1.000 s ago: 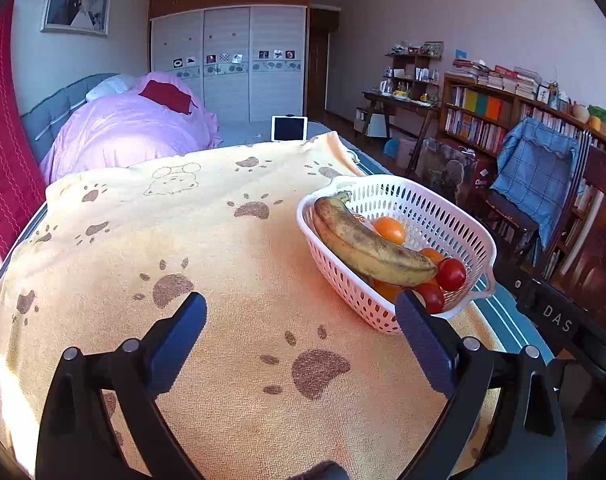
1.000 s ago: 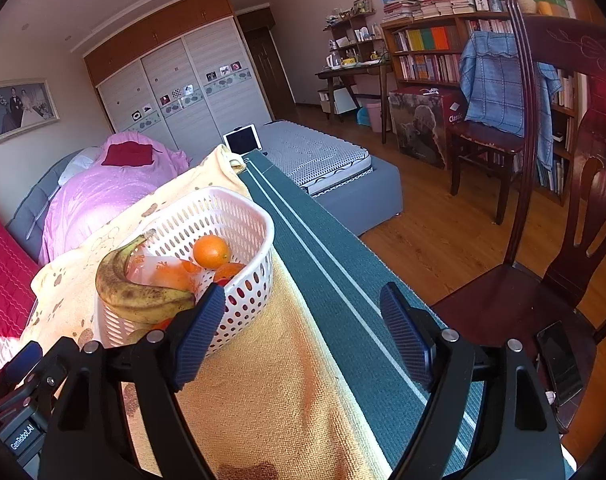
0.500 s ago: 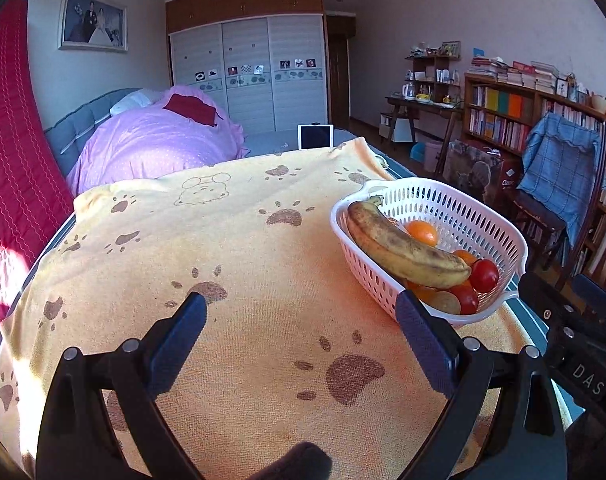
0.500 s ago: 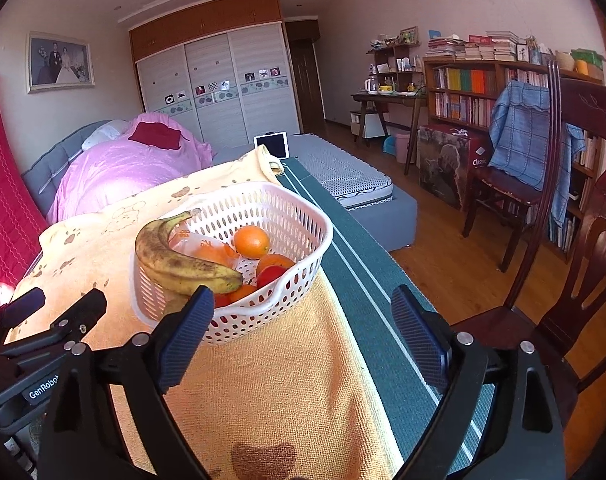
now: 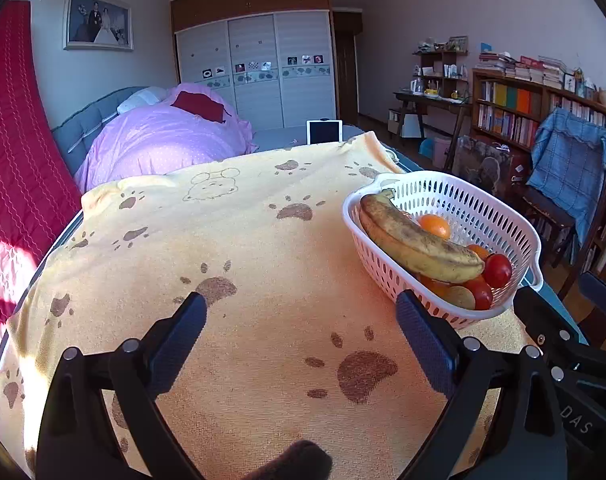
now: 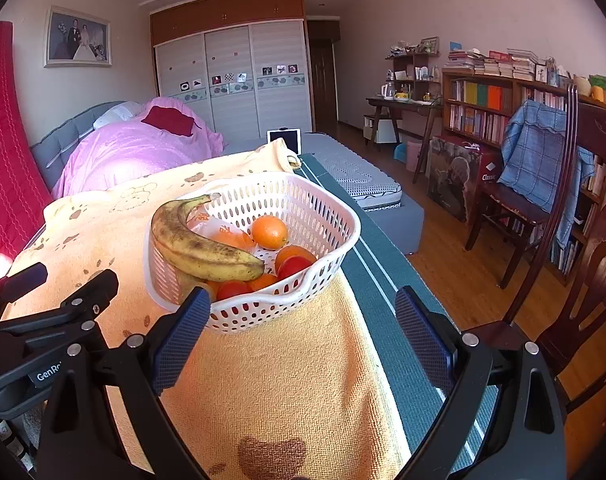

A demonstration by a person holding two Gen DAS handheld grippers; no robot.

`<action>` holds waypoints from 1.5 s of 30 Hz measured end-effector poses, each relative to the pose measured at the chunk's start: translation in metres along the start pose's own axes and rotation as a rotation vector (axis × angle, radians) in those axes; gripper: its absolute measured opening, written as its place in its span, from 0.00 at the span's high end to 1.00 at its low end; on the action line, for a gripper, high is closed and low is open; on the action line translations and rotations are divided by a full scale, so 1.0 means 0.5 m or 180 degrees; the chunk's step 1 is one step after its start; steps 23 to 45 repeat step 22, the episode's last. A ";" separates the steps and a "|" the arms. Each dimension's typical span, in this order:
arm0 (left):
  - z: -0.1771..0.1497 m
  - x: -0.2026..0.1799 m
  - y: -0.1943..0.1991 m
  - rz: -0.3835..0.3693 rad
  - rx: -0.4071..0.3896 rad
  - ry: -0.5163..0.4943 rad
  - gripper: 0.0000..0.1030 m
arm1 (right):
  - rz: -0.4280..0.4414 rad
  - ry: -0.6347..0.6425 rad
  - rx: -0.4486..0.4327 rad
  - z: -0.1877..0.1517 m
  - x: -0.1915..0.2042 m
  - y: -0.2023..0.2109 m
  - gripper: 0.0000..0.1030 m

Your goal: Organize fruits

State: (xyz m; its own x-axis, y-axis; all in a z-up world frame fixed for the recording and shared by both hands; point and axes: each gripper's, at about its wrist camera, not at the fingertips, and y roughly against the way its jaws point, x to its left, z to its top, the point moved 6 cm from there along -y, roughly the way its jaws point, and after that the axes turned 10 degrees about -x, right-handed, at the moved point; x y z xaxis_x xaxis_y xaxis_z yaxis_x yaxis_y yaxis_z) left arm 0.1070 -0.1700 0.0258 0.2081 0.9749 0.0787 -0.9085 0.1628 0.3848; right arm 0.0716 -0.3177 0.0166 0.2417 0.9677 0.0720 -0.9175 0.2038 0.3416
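A white perforated basket (image 5: 483, 208) (image 6: 327, 220) stands on the yellow paw-print towel (image 5: 243, 240) near its right edge. It holds a spotted banana (image 5: 415, 244) (image 6: 199, 252), oranges (image 6: 269, 232) and red tomatoes (image 5: 497, 270). My left gripper (image 5: 301, 324) is open and empty above the towel, left of the basket. My right gripper (image 6: 303, 320) is open and empty just in front of the basket. The left gripper's body shows at the left of the right wrist view (image 6: 43, 332).
The towel lies over a table with a teal striped cloth (image 6: 387, 300) showing on the right. A dark wooden chair (image 6: 583, 280) stands at the right. A bed with a pink quilt (image 5: 163, 136) is behind, bookshelves (image 6: 503, 112) along the right wall.
Both grippers have pulled back and risen a little; the right view has swung left so the basket now sits centred before the right gripper. Both stay open.
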 end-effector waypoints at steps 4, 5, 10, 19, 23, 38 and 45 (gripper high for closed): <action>0.000 0.001 0.001 0.0043 -0.0029 -0.0006 0.08 | -0.0012 0.0037 -0.0009 -0.003 0.005 0.001 0.08; 0.001 0.001 0.003 0.0047 -0.0045 -0.0011 0.08 | -0.0015 0.0035 -0.0007 -0.004 0.006 0.001 0.08; 0.002 -0.001 0.006 0.0067 -0.0107 -0.0048 0.08 | -0.0041 0.0031 0.0003 -0.006 0.005 -0.001 0.08; -0.025 0.017 -0.012 0.0019 0.0272 0.0058 0.08 | -0.0026 0.0068 0.0015 -0.006 0.008 -0.002 0.08; -0.050 0.047 -0.008 0.0097 0.0486 0.0093 0.08 | -0.0020 0.0053 -0.0006 -0.005 0.008 0.000 0.08; -0.050 0.047 -0.008 0.0097 0.0486 0.0093 0.08 | -0.0020 0.0053 -0.0006 -0.005 0.008 0.000 0.08; -0.050 0.047 -0.008 0.0097 0.0486 0.0093 0.08 | -0.0020 0.0053 -0.0006 -0.005 0.008 0.000 0.08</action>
